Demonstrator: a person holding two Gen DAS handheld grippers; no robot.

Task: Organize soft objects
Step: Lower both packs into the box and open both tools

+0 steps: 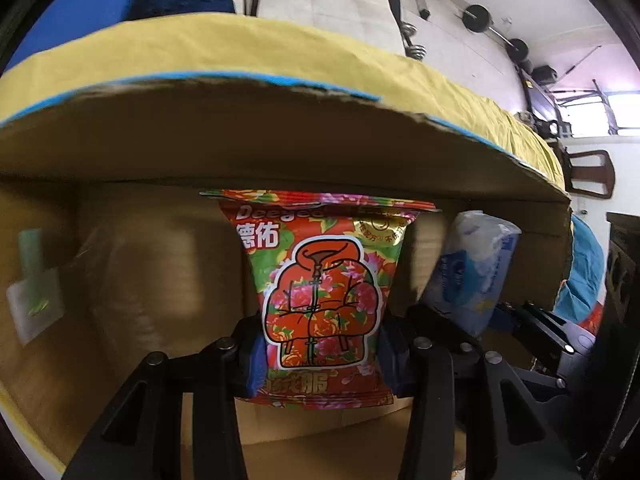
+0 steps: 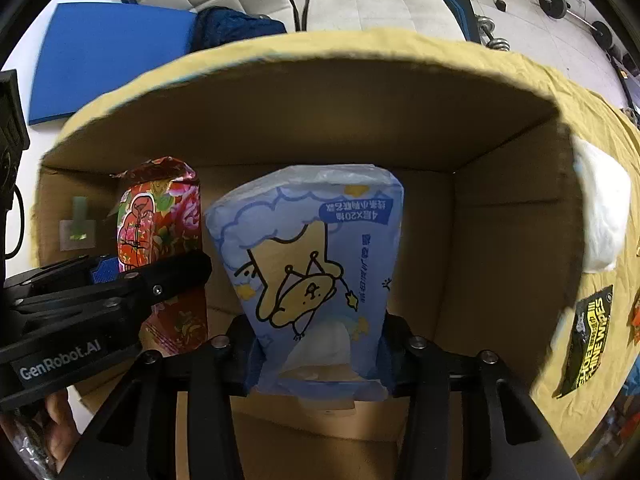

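Note:
A red floral packet [image 1: 320, 280] stands upright inside a brown cardboard box [image 1: 280, 140], and my left gripper [image 1: 320, 356] is shut on its lower half with both blue pads pressing its sides. To its right, in the same box [image 2: 320, 120], is a blue tissue pack with a cartoon star [image 2: 308, 240]. My right gripper [image 2: 318, 360] is shut on the bottom part of that pack. The right wrist view shows the red packet [image 2: 160, 216] and my left gripper [image 2: 152, 272] at the left. The tissue pack [image 1: 472, 264] appears at the right in the left wrist view.
The box rests on a yellow cloth [image 2: 592, 184]. A white soft pack [image 2: 604, 220] and a black wipes packet [image 2: 592, 340] lie on the cloth right of the box. Behind the box are a blue mat [image 2: 108, 52] and dark blue fabric [image 2: 236, 28].

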